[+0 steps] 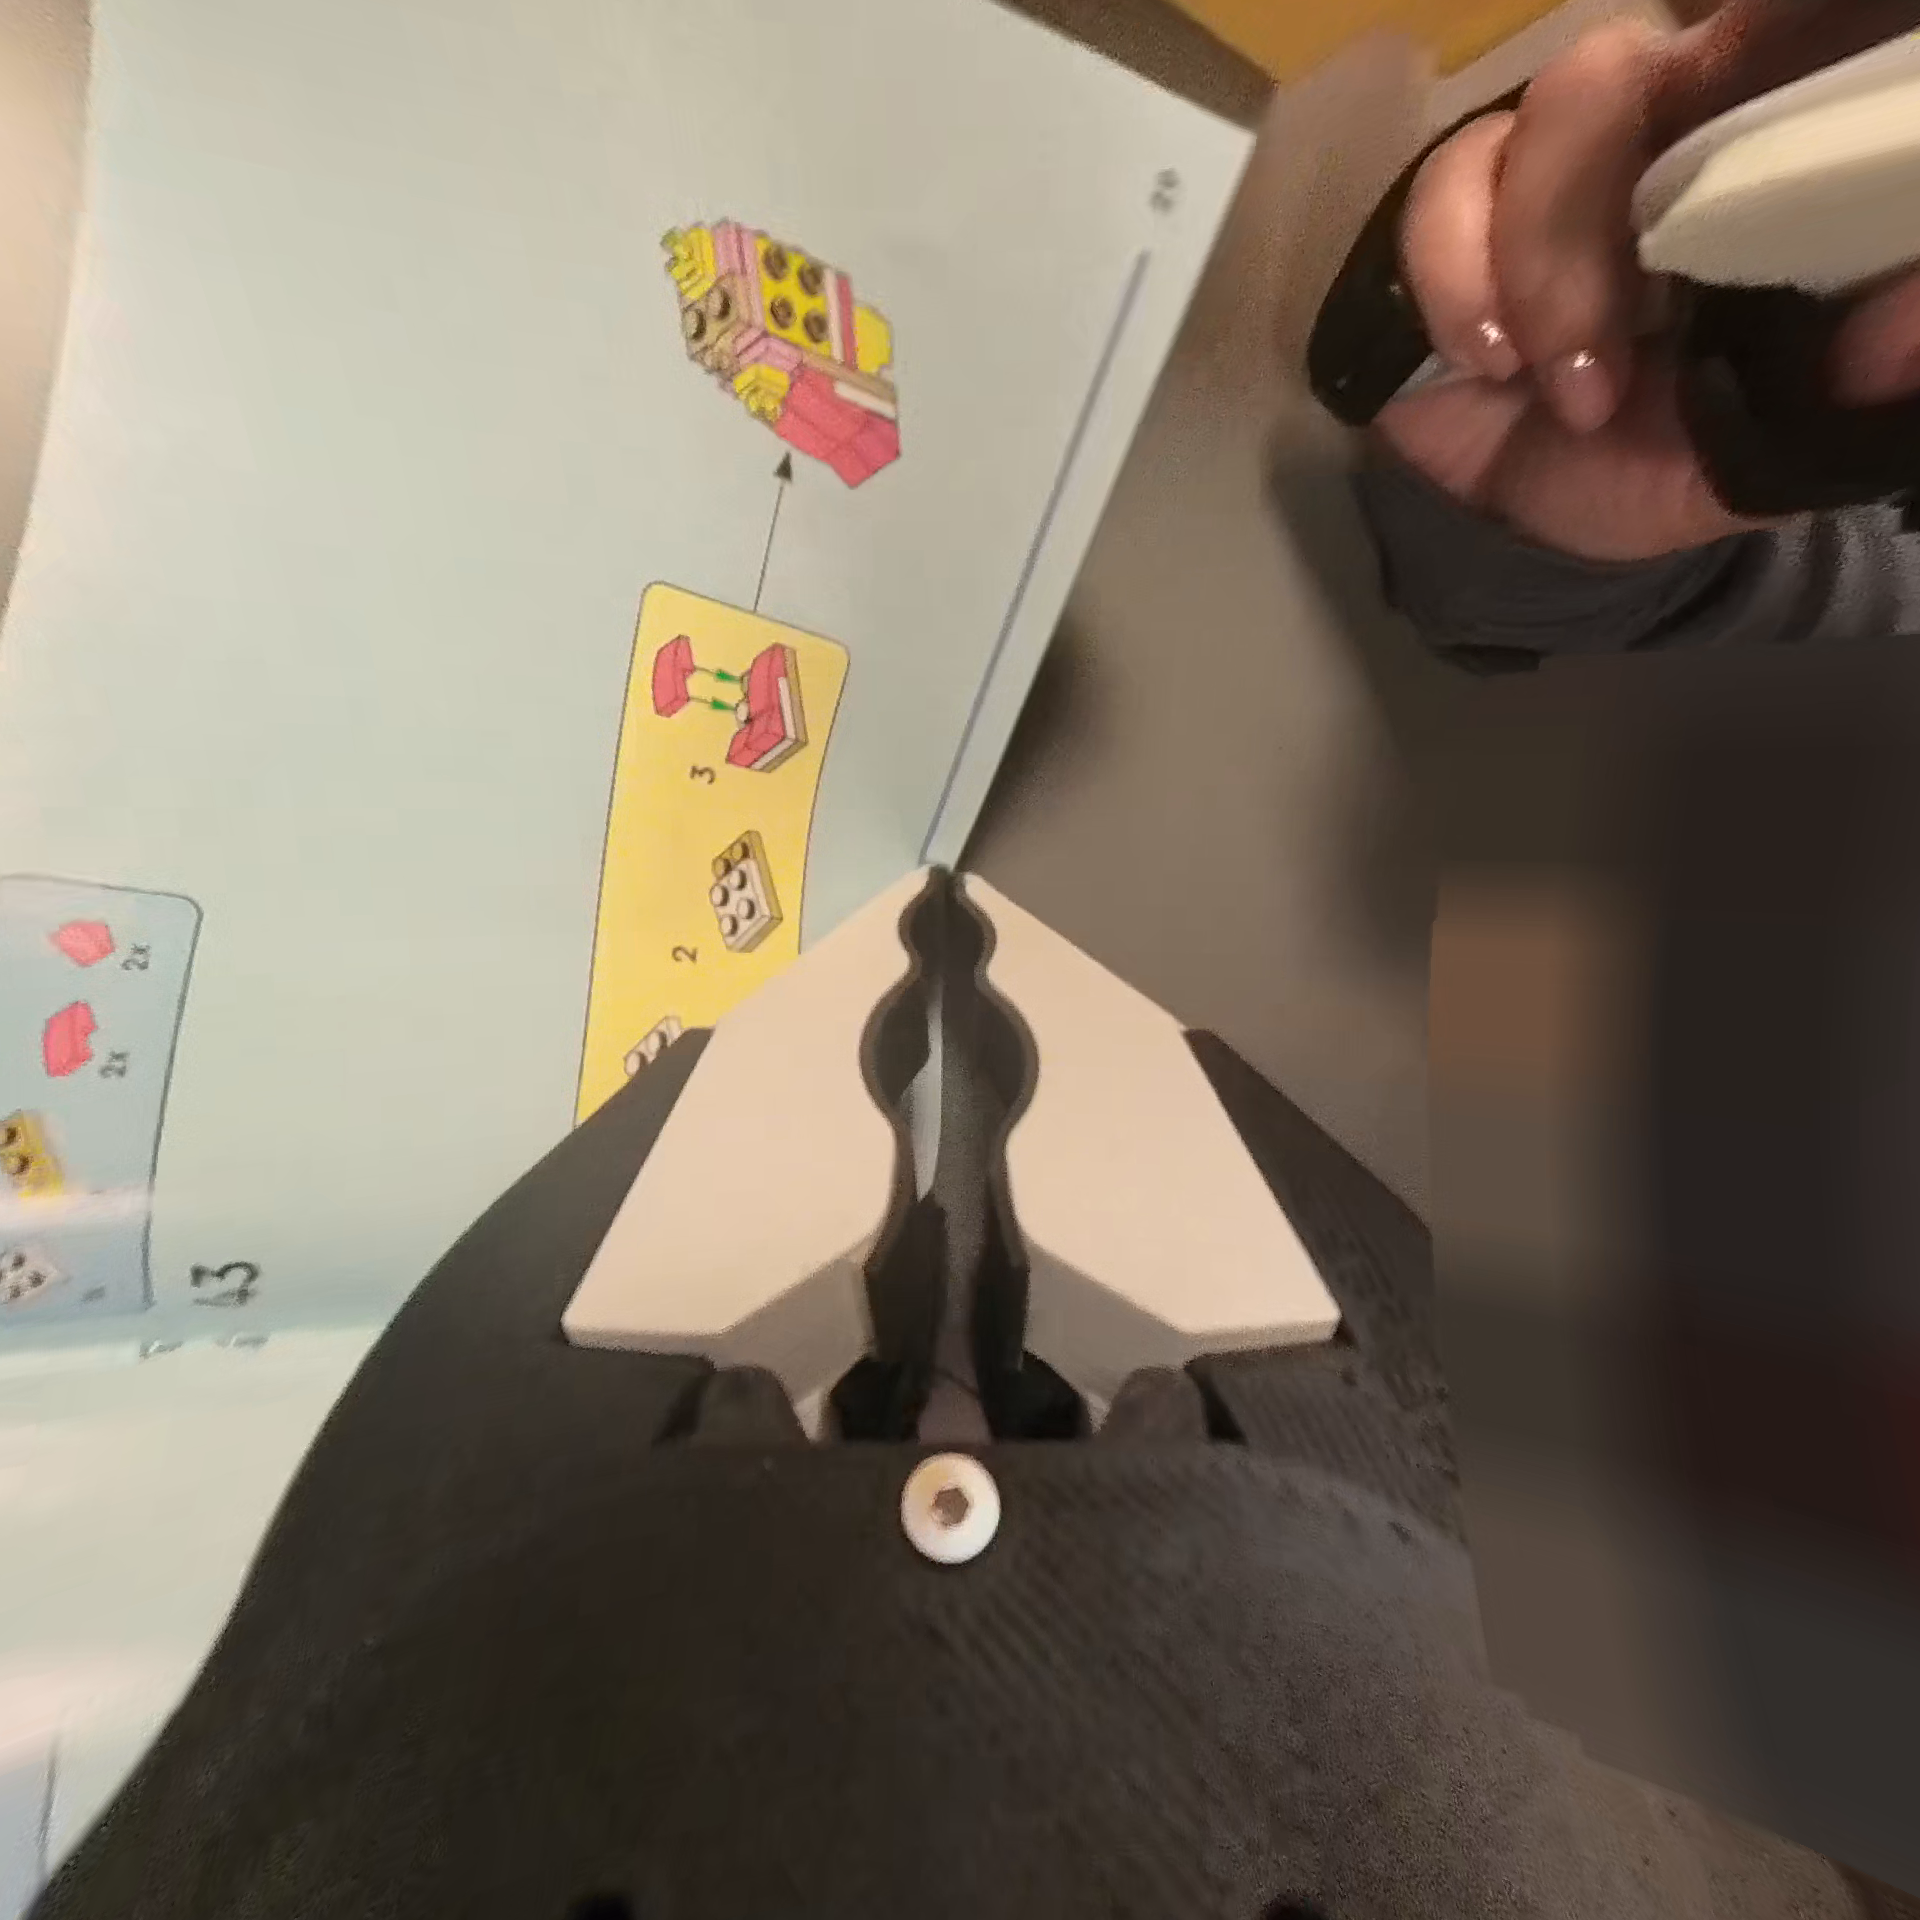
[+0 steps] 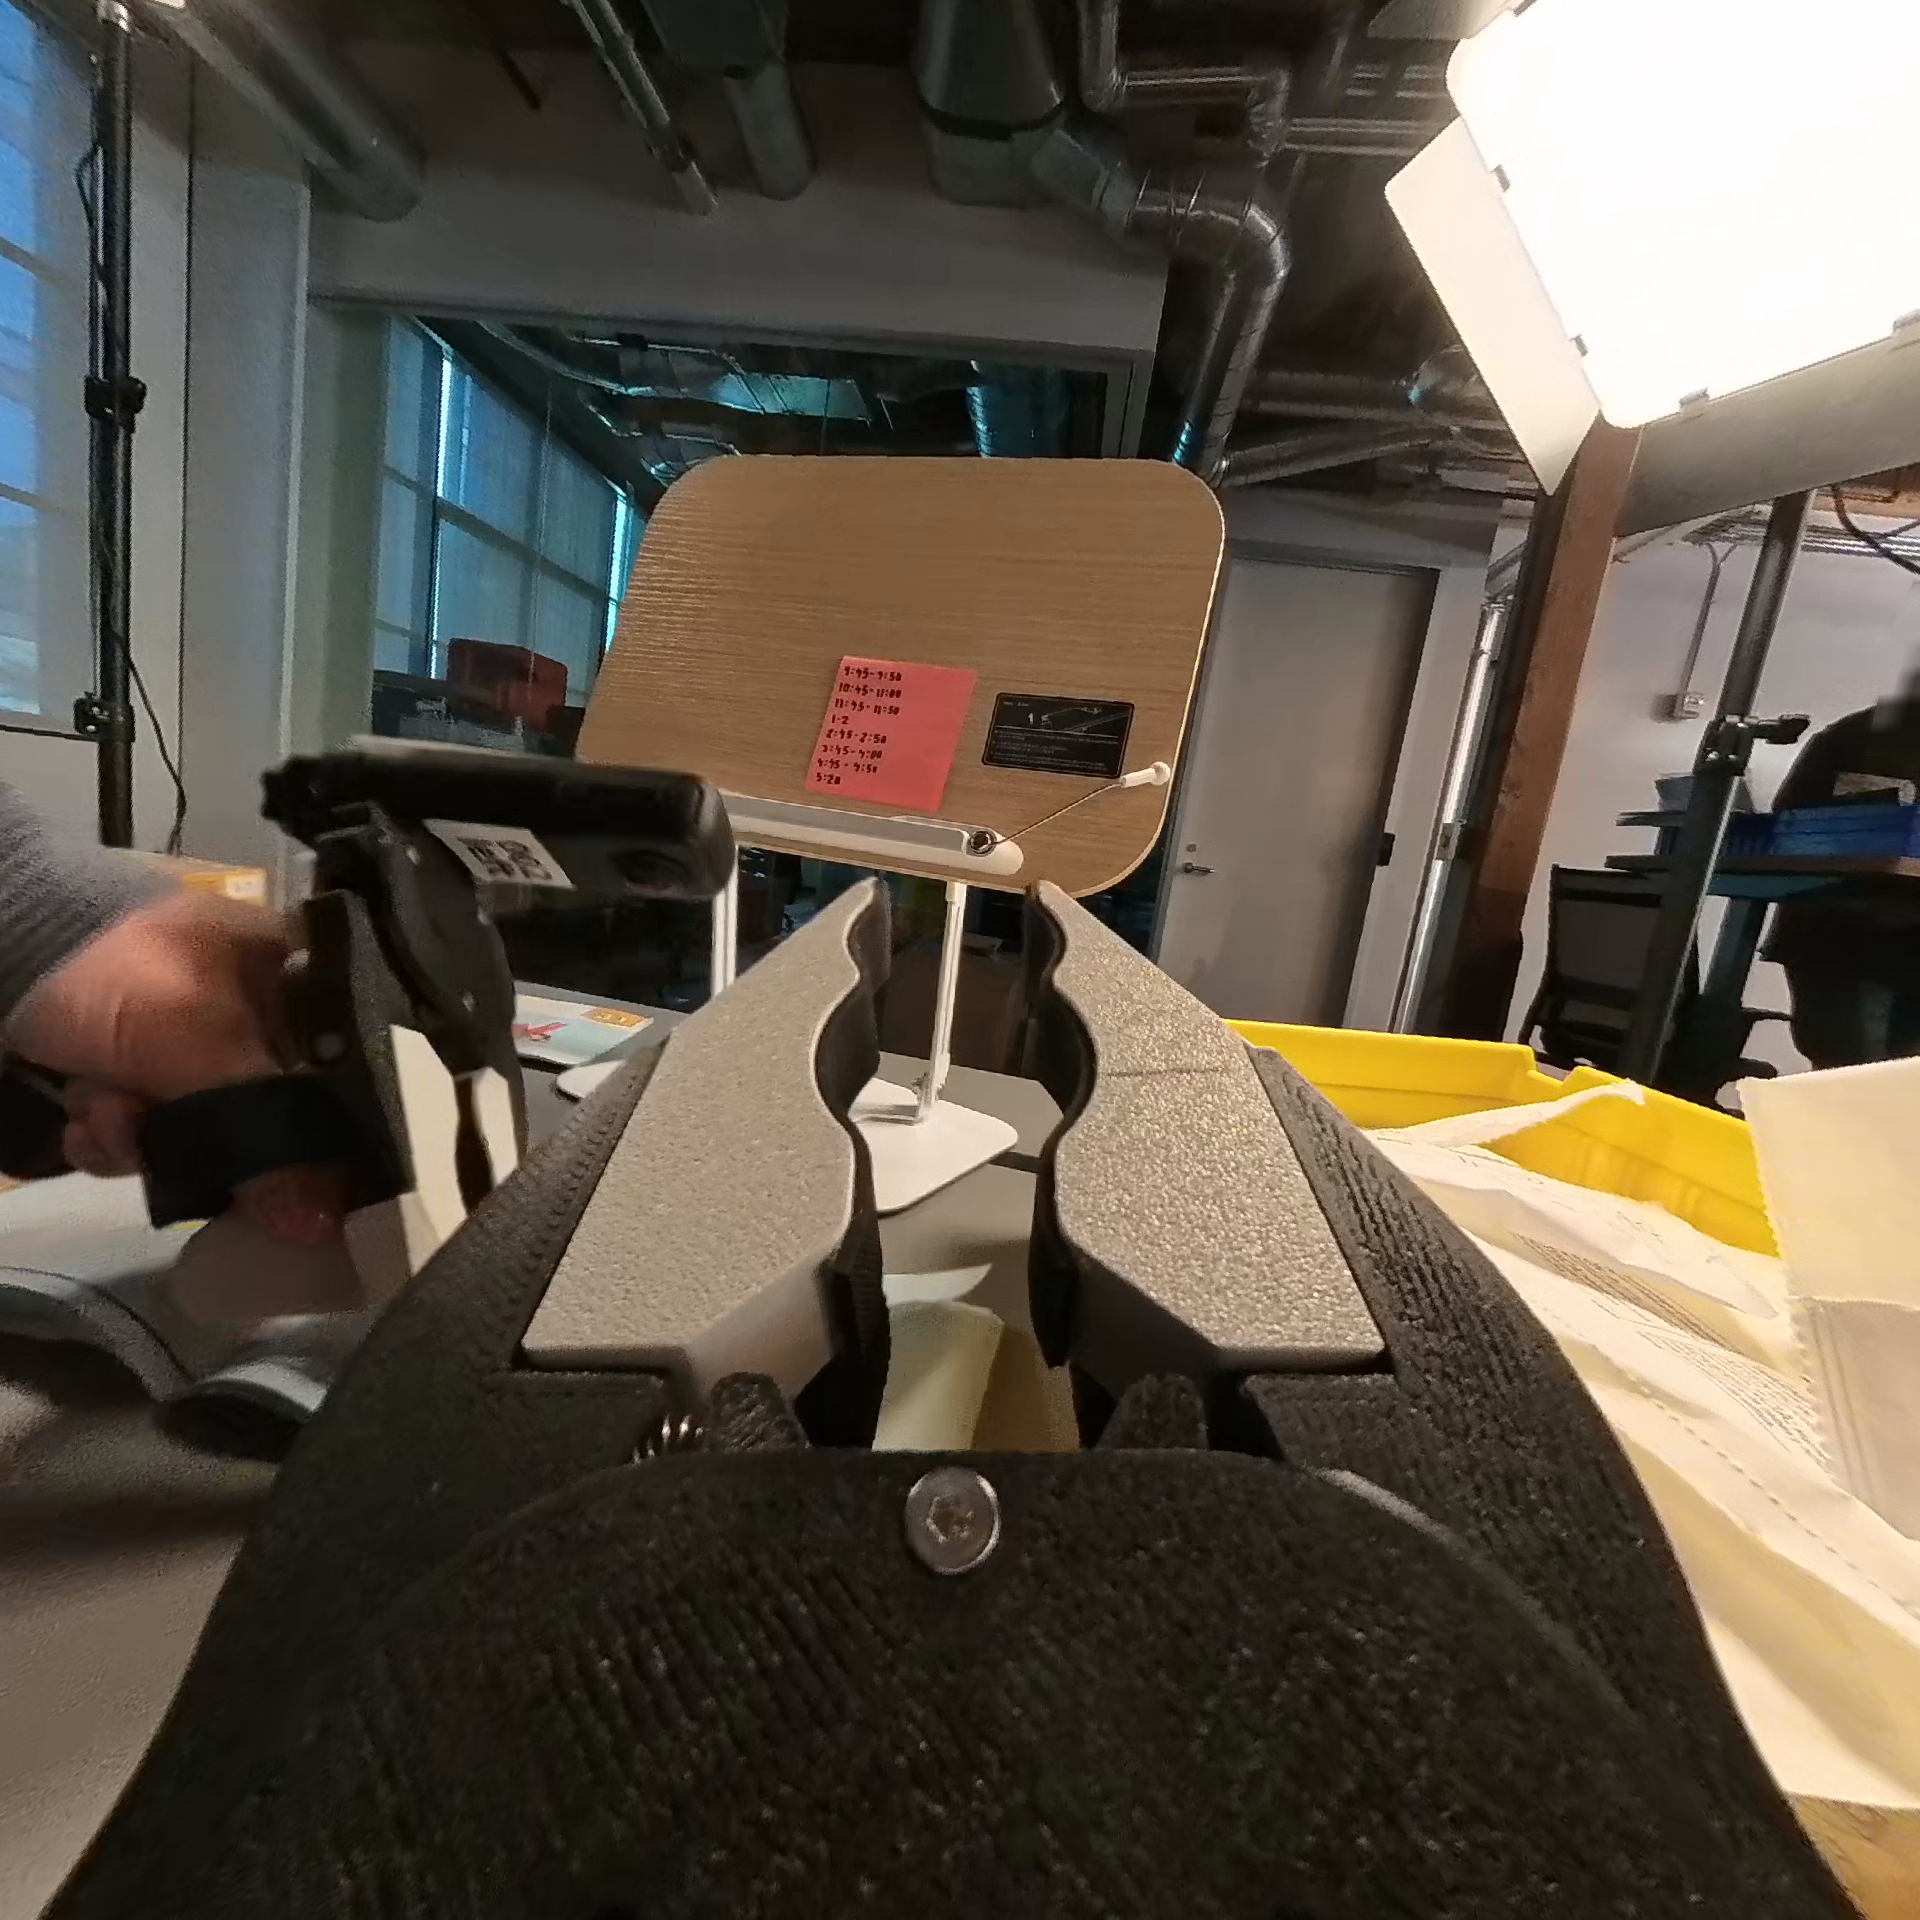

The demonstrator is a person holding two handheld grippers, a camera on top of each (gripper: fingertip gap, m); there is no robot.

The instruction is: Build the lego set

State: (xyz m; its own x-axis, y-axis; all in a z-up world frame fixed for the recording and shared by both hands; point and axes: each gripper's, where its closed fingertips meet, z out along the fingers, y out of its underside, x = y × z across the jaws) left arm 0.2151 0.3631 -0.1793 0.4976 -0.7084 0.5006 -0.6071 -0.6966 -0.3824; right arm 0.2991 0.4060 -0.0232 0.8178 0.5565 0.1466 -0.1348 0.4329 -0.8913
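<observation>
In the left wrist view my left gripper (image 1: 940, 878) is shut on the edge of a pale blue page (image 1: 416, 520) of a brick-building instruction booklet. The page edge runs straight into the closed white fingertips (image 1: 904, 914), and a thin sheet shows between the fingers farther back. The page bears pictures of pink, yellow and tan bricks. My right gripper (image 2: 961, 914) is open and empty. It is held in the air and points at a wooden book stand (image 2: 914, 582). The left gripper's black body (image 2: 416, 935) and the hand holding it show at the left of the right wrist view.
A hand (image 1: 1538, 312) holding the other gripper is at the upper right of the left wrist view. A pink sticky note (image 2: 891, 732) is on the stand. A yellow bin (image 2: 1455, 1081) with white paper bags (image 2: 1662, 1403) stands at right. A bright light panel (image 2: 1683, 208) hangs above. My hands' fingertips stand some 20 cm from each other.
</observation>
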